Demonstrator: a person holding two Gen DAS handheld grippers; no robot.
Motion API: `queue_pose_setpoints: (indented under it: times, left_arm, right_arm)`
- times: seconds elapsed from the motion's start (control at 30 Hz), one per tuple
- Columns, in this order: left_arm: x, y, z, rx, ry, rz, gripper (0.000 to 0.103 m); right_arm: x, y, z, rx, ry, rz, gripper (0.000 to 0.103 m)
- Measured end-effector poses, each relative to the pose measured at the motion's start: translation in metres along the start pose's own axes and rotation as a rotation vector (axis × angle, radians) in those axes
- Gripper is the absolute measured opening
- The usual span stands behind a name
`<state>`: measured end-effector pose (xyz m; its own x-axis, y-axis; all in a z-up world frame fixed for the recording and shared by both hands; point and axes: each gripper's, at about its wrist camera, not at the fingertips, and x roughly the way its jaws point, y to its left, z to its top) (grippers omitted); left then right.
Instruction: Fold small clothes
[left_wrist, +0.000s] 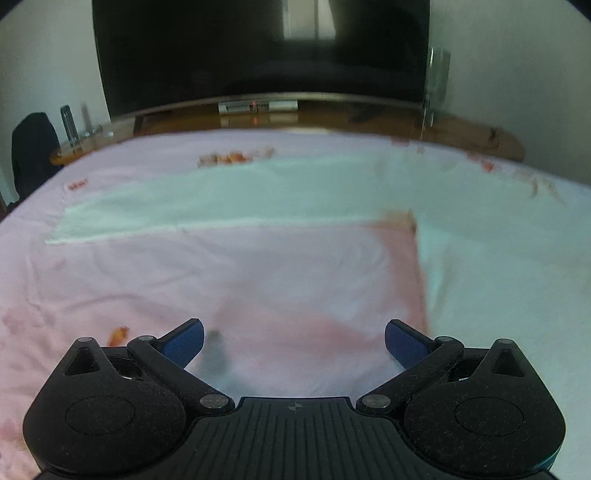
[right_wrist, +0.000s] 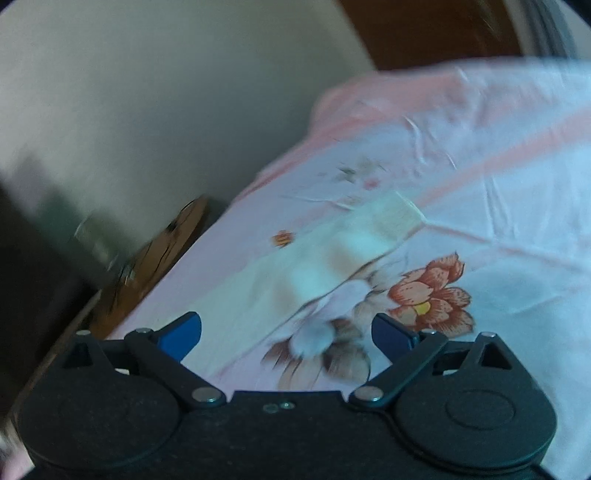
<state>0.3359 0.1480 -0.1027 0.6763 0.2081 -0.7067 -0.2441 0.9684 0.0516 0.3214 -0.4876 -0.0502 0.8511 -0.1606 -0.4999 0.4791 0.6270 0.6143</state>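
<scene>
Both hand-held grippers, left hand-held gripper (left_wrist: 294, 344) and right hand-held gripper (right_wrist: 286, 335), hang with jaws apart and empty. A pale mint garment (left_wrist: 229, 199) lies flat on the floral bed sheet (right_wrist: 517, 229). Light and limp, it likely folds best pinched at its corners.

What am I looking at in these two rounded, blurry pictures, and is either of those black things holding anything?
Each picture comes from a wide-angle camera mounted on a hand-held two-finger gripper, looking forward along its fingers; a person carries one in each hand. The black hardware with blue pads at the bottom is the gripper itself. The left gripper is open and holds nothing; below it lies a pink garment on a bedsheet, with a dark screen behind. The right gripper is also open and empty, over the flower-printed sheet, with a pale garment lying ahead of it. The blur suggests motion.
</scene>
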Motion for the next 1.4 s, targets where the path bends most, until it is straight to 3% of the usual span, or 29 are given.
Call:
queue_pose_setpoints:
  times: [0.1,0.2,0.43,0.5,0.53,0.6,0.67,0.7,0.73,0.77,0.83,0.93,1.1,1.27,1.4]
  left_arm:
    - [0.006,-0.003,-0.004,0.016,-0.027,-0.010,0.103]
    - [0.013,-0.002,0.000,0.011,-0.049,-0.023,0.103]
    - [0.032,0.005,0.019,-0.038,-0.057,-0.007,0.103]
    - [0.035,0.006,0.022,-0.046,-0.055,-0.007,0.103]
    - [0.035,0.006,0.022,-0.046,-0.053,-0.008,0.103]
    - [0.036,0.007,0.023,-0.044,-0.050,-0.013,0.103]
    - [0.036,0.006,0.021,-0.029,-0.048,-0.016,0.103]
    - [0.036,0.006,0.021,-0.031,-0.051,-0.015,0.103]
    - [0.036,0.007,0.021,-0.045,-0.053,-0.016,0.103]
    - [0.036,0.008,0.021,-0.057,-0.056,-0.017,0.103]
    - [0.037,0.010,0.021,-0.071,-0.058,-0.018,0.103]
    - [0.035,0.014,0.022,-0.078,-0.064,-0.042,0.103]
    - [0.030,0.031,0.022,-0.100,-0.072,-0.073,0.103]
    - [0.027,0.047,0.021,-0.099,-0.066,-0.057,0.103]
    - [0.032,0.061,0.017,-0.109,-0.036,-0.039,0.103]
  right_arm:
    - [0.022,-0.025,0.002,0.154,-0.002,0.011,0.087]
    - [0.034,-0.039,0.009,0.235,-0.008,0.038,0.049]
    - [0.051,-0.050,0.025,0.281,-0.021,0.061,0.043]
    - [0.058,-0.048,0.033,0.256,-0.017,0.015,0.026]
    - [0.063,-0.046,0.037,0.221,0.000,-0.026,0.004]
    - [0.064,-0.035,0.045,0.120,-0.012,-0.058,0.003]
    - [0.051,-0.008,0.049,-0.055,-0.077,-0.054,0.003]
    - [0.051,0.001,0.048,-0.130,-0.089,-0.091,0.003]
    - [0.062,0.005,0.048,-0.180,-0.053,-0.180,0.003]
    - [0.077,0.001,0.049,-0.172,0.015,-0.240,0.003]
    - [0.084,0.009,0.051,-0.179,0.019,-0.278,0.004]
    - [0.077,0.042,0.045,-0.227,-0.040,-0.224,0.004]
    - [0.070,0.147,-0.020,-0.491,-0.040,-0.009,0.004]
    - [0.075,0.257,-0.136,-0.715,0.105,0.250,0.004]
    - [0.077,0.316,-0.233,-0.893,0.232,0.372,0.004]
